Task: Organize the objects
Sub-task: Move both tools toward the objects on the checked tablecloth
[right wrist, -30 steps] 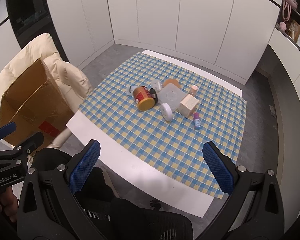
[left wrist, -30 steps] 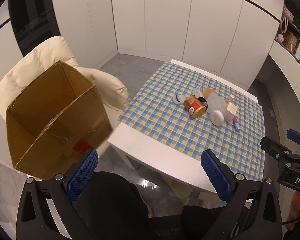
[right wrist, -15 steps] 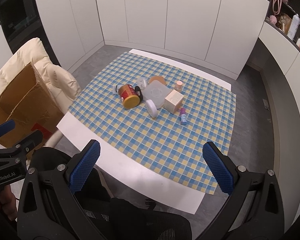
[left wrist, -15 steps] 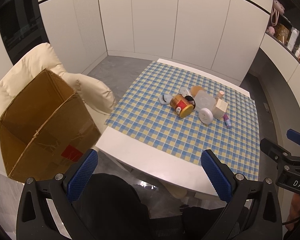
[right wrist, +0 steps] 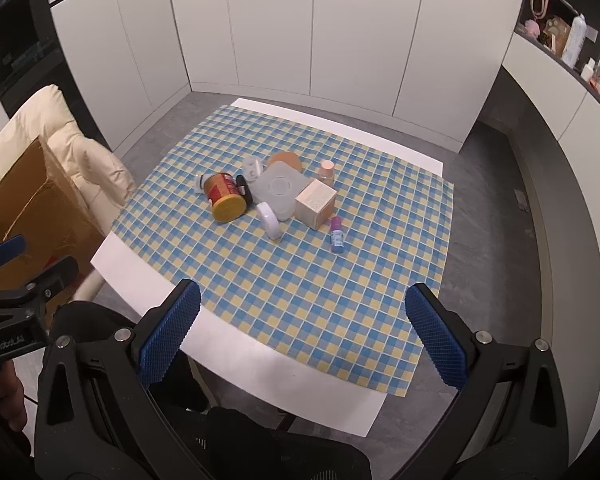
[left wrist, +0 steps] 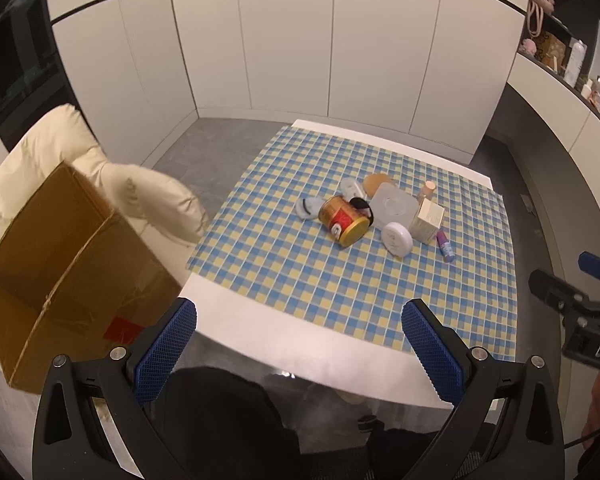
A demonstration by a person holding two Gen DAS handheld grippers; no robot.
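you held left gripper (left wrist: 298,344) above near table edge, fingers spread wide, nothing between them. right gripper (right wrist: 302,334) same: spread, empty, well short of clutter. task items sat clustered mid-cloth on checked tablecloth (right wrist: 300,280): red-gold can (right wrist: 223,196) on its side, grey square lid (right wrist: 278,190) touching cream carton (right wrist: 316,203), white round jar (right wrist: 270,220) tilted on edge, small purple bottle (right wrist: 336,236) lying just beside carton. open cardboard box (left wrist: 60,272) rested on cream chair (left wrist: 60,148), left of table.
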